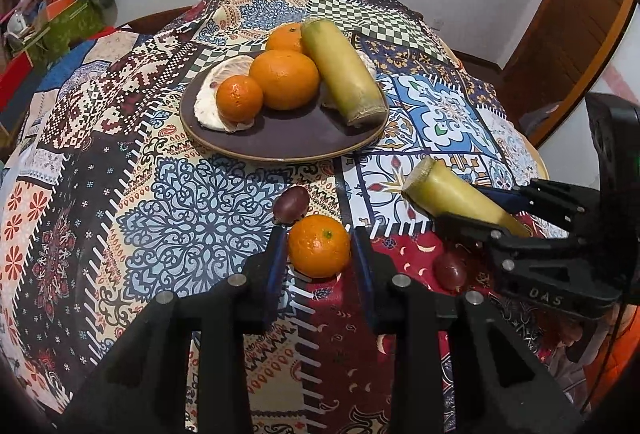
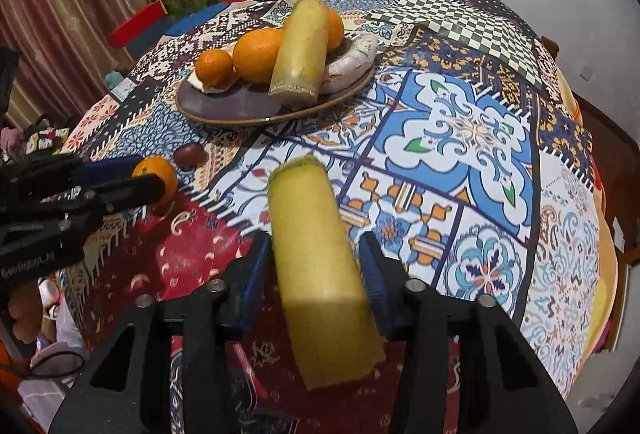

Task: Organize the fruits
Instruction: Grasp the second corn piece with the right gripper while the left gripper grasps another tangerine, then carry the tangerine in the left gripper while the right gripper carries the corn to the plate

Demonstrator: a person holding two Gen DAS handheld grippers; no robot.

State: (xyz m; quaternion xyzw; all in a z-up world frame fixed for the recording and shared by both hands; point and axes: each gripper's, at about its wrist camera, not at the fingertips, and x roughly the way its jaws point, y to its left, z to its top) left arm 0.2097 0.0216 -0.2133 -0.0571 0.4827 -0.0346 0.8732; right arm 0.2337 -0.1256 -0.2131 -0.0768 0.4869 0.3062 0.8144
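The left gripper [image 1: 319, 234] reaches low and level over the patterned surface [image 1: 192, 218], its jaws either side of an orange [image 1: 319, 246] that sits on the cloth; the blue pads lie against its flanks, though a firm squeeze cannot be told. A dark grape [image 1: 291, 202] rests just past it at 11 o'clock, another grape [image 1: 450, 271] at 3 o'clock. The right gripper [image 2: 316, 238] points toward 12 o'clock, jaws closed on a yellow-green cane stick [image 2: 316, 254] that juts forward between them. Farther off at 11 o'clock, a brown plate [image 2: 240, 109] carries three oranges [image 2: 258, 53], a second cane stick [image 2: 300, 49] and pale peel.
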